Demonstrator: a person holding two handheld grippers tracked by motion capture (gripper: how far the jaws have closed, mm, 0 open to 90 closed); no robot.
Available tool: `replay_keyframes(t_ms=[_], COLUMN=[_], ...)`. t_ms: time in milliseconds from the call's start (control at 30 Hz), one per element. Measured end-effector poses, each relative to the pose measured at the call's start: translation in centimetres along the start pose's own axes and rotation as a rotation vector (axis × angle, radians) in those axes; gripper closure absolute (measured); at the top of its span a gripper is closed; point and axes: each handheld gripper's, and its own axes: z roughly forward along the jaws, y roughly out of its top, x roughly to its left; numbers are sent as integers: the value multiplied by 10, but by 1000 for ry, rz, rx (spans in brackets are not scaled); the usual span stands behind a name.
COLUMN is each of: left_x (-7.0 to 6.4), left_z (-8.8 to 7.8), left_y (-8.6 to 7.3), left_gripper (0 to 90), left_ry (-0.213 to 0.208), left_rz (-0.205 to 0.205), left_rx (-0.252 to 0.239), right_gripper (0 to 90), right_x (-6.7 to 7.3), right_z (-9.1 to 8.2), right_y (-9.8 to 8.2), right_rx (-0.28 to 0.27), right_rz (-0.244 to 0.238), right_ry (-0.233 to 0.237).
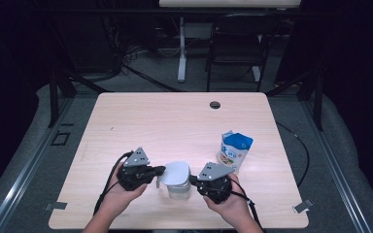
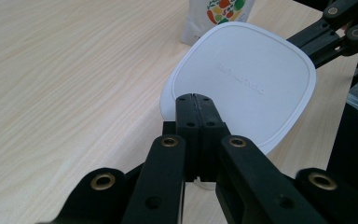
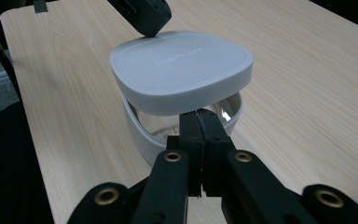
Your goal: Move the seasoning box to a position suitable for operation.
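pinching the near edge of a white lid (image 1: 176, 173), the left gripper (image 1: 161, 170) has its fingers (image 2: 196, 122) pressed together on the rim, and the lid sits tilted over a clear container (image 1: 179, 190) at the front middle of the bench (image 1: 175, 121). from the opposite side the right gripper (image 1: 192, 179) meets the container's rim, its fingers (image 3: 200, 135) closed tight against the wall just under the lid. a blue and white pouch (image 1: 234, 150) stands upright near the right gripper, apart from the container.
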Motion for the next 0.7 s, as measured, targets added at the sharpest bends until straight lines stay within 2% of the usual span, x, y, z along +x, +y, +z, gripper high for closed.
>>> replay_keyframes(t_ms=[700], left_x=[2], left_z=[0], left_y=[-2], left_gripper=[900], left_ry=[-3], left_rz=[-14], left_rx=[-9], right_gripper=[883], right_x=[4], right_z=[-4], right_y=[7], right_rx=[-32], right_rz=[-9], right_ry=[0])
